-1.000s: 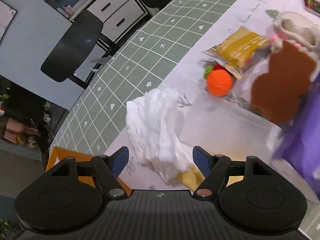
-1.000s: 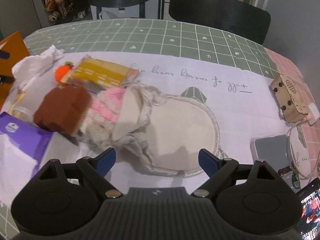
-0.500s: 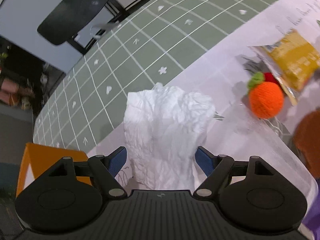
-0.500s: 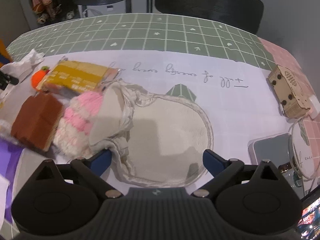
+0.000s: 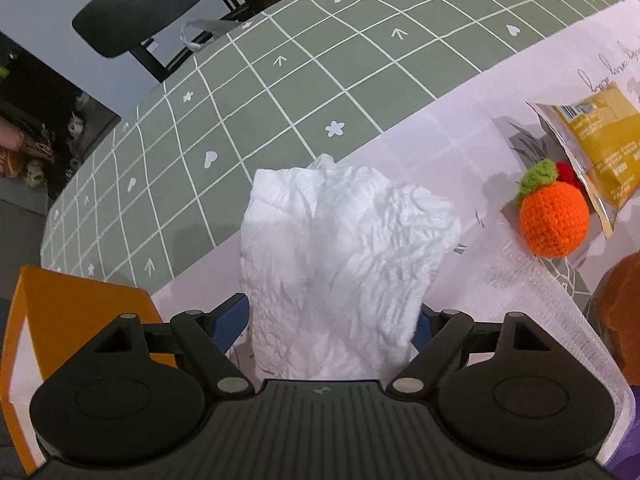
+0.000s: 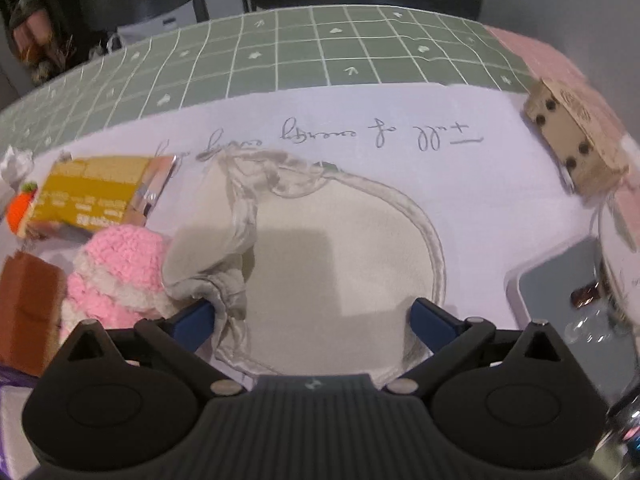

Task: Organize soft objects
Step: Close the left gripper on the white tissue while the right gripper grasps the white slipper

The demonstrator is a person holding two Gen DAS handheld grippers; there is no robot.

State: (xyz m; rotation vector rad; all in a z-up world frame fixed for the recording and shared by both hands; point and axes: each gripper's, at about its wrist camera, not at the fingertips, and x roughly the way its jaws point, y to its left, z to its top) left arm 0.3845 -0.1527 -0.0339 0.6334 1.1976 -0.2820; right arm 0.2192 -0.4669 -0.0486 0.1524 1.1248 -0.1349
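Tissue (image 5: 340, 256), crumpled and white, now fills the gap between the left gripper (image 5: 332, 330) jaws, where a second ago it lay ahead of them; the jaws stand apart against its sides, not yet clamped. Judgement: pickup is imminent. Its long axis runs straight ahead from the jaws, ragged end pointing away. The right gripper (image 6: 312, 320) has closed in on the cream pouch (image 6: 320, 248), jaws apart astride its near edge.

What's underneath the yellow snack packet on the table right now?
In the left wrist view the yellow snack packet lies over something red beside the orange crocheted fruit, on the white cloth. What that red thing is cannot be told; the packet covers the rest.
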